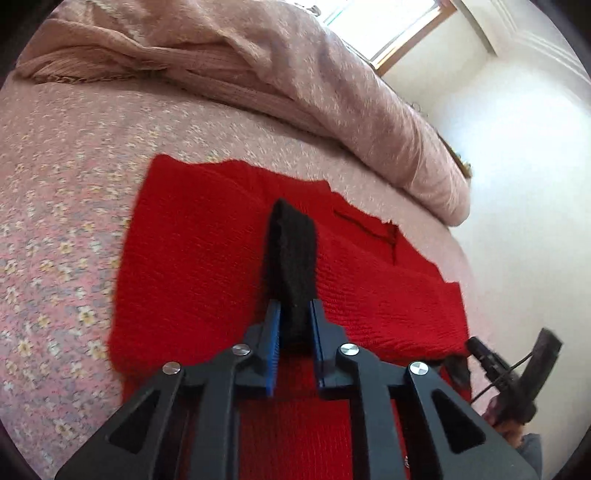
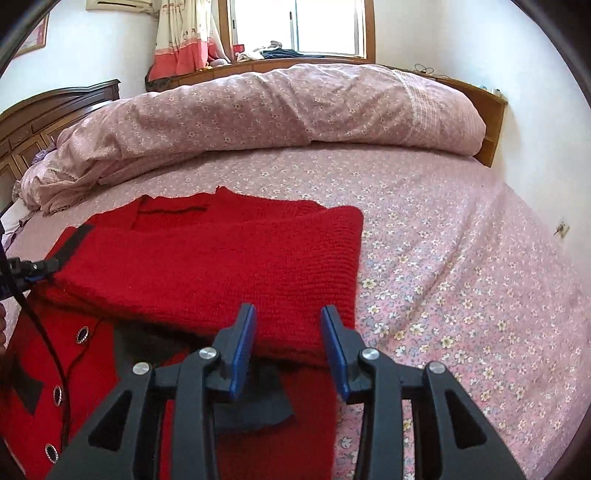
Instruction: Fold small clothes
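Note:
A red knit garment (image 1: 207, 258) with black trim and a row of buttons (image 2: 83, 334) lies part folded on the flowered bed; it also shows in the right wrist view (image 2: 221, 266). My left gripper (image 1: 295, 310) is shut on a black trim strip (image 1: 291, 251) of the garment and holds it over the red knit. It shows small at the left of the right wrist view (image 2: 48, 266). My right gripper (image 2: 288, 317) is open, its blue pads (image 2: 243, 347) on either side of the folded red edge, touching nothing. It shows at the lower right of the left wrist view (image 1: 476, 347).
The pink flowered bed sheet (image 2: 461, 277) spreads to the right. A rolled pink duvet (image 2: 277, 107) lies across the far side. A dark wooden headboard (image 2: 33, 122) is at the left, a window (image 2: 325, 26) and white wall behind.

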Demonstrator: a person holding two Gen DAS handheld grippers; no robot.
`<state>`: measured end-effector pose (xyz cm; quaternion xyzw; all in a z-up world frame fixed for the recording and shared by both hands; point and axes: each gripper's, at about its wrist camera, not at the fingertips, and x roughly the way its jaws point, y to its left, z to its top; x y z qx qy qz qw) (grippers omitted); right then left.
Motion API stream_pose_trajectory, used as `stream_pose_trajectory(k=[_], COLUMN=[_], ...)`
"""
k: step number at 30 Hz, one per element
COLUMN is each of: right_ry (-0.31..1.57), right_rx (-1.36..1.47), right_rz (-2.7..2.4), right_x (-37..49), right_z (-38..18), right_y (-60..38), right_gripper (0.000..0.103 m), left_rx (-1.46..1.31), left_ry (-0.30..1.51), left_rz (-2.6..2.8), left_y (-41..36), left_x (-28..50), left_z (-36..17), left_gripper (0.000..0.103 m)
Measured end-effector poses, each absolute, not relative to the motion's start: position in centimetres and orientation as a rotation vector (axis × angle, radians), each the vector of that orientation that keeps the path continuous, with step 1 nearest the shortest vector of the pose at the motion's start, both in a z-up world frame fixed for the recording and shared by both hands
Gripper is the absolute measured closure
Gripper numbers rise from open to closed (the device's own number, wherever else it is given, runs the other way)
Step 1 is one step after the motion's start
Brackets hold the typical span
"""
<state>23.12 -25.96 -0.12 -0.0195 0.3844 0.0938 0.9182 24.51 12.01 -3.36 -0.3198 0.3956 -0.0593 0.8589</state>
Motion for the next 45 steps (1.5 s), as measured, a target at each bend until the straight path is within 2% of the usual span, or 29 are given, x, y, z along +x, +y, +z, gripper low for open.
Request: stream_pose_trajectory(k=[1,3,6,14,20,24,27,30,32,35,37,42,45], right_ry=[0.793,0.800,0.829,0.831,0.809,0.811,0.761,0.749,0.799,0.892,0.894,0.880,0.902], right_rx=[-0.035,-0.035,-0.075,-0.043,0.003,0.120,0.146,0.161,0.239,0.448,0.592,0.717,0.756], right_rz=[0.196,0.184,0.112,0.010,0.035,0.082,0.143,0.156,0.181,0.257,0.326,0.429,0.458], right_x=[23.2,23.1,23.5,23.7,22.9,20.3,16.7,13.2,11.2,8.7,6.7,2.6,1.0], right_z=[-0.3,-0.5,-1.1,-1.1,-0.6,0.3,1.3,1.4,0.6,-1.3,-2.2,-4.2,-6.0], right_y=[-26.1,-26.2,-26.7,-28.6,-29.6,-30.8,-31.4,-32.3,-33.3,-35.3,-36.6,-37.6,-37.9], right_gripper=[0.067,0.083,0.097,0.097,0.083,0.056,0.042,0.028,0.028,0.029,0.029,0.029,0.034], left_rx=[-0.675,-0.665,-0.598,-0.549,-0.556,-0.386,-0.287,-0.328,-0.405,-0.460,-0.500,-0.607,-0.625], left_ry=[0.828,0.819,0.814,0.854,0.881,0.876,0.863,0.892,0.901,0.913,0.934,0.999,1.000], left_rz=[-0.125,-0.134,-0.139,-0.073,-0.038,-0.017,0.017,0.024,0.009,-0.021,-0.023,-0.061,-0.070], left_y=[11.9,11.8,10.8,11.1,11.8,11.3,11.3,11.8,12.2,12.2,11.9,11.0,10.2], left_x=[24.3,23.7,22.9,23.0,20.8,16.0,11.1,8.2,7.1,5.7,4.8,2.1,0.5], left_z=[-3.2,-2.5,-1.7,-3.6,-2.4,-1.4,-1.2,-1.8,-2.1,-2.5,-3.0,-4.6,-4.5], left_gripper=[0.096,0.096,0.096,0.093,0.080,0.075,0.068,0.065,0.065,0.057,0.055,0.054,0.051])
